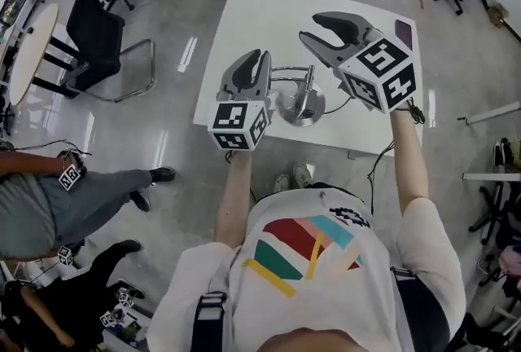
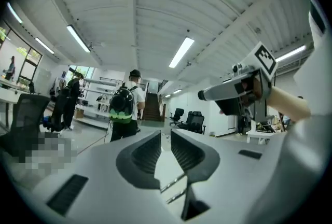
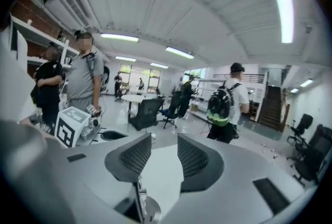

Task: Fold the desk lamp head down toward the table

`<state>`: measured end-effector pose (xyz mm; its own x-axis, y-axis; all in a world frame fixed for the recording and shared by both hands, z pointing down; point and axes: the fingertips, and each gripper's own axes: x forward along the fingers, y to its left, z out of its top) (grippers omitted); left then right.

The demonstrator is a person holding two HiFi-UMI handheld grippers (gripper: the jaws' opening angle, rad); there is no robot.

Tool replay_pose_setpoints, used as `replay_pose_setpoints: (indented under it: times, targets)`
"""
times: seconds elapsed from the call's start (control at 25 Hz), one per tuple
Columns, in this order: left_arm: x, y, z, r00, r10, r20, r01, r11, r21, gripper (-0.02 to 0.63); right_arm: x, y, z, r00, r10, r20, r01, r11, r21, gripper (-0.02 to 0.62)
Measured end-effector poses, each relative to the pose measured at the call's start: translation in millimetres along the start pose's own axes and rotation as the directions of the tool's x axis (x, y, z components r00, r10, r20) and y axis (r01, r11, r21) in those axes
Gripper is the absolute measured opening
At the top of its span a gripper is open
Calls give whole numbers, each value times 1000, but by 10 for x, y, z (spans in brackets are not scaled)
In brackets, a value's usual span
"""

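White table [image 1: 244,16] on a grey floor, from the head view: both my grippers hang above it, the left gripper [image 1: 254,63] just beside the desk lamp [image 1: 301,106], whose round metal base stands near the table's near edge, and the right gripper [image 1: 308,25] over the lamp's right side. Left gripper view: my fingers stand a narrow slit apart with nothing gripped, thin lamp rods low behind them, and a person with a backpack [image 2: 123,109] beyond. Right gripper view: fingers a wider gap apart, empty, with the lamp's base and stem low between them.
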<state>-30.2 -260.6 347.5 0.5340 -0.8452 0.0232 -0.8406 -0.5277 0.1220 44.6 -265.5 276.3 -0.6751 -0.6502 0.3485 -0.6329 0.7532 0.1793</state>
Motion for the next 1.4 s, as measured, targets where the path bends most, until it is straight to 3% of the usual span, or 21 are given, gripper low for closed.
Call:
replay_pose_setpoints:
  times: [0.12,0.24,0.4,0.48,0.64,0.88,1.04,1.24,1.4]
  targets:
    - [155,-350,487,993,-86,75,82,995,64,103,-502,-322,2,970,-196,144,174,973,154,161]
    - [240,-650,791,979,-151,136,143,988,66,103,-940,-417,-232,917,-349,192,281,909,307,161]
    - [190,-1029,969,960,-215,181,205,976,69,101,-1344,-309,-644,878,-440,191,278,790,546,161]
    - [214,-1254,940,952,-254,168,243,966,82,101,-1501,-262,-819,871,-459,177,281,760,586,161]
    - [257,-1499,808,945,-300,132,288,952,98,101,-1649,-213,-997,852,-503,145,353,757,551,161]
    - [292,-1679,784,934,-325,148,318,945,70,98,-1889,-252,-1068,818,-553,161,395,741,543,160]
    - [326,-1821,859,924,-360,126,346,931,117,89,-1910,-267,-1012,817,-560,134,409,728,551,160]
    - [320,-1861,798,910,-397,121,385,916,112,89,-1776,-206,-1047,827,-550,114,418,737,531,160]
    - [282,-1799,789,915,-389,111,377,919,111,89,-1752,-167,-1017,830,-550,99,433,745,508,160]
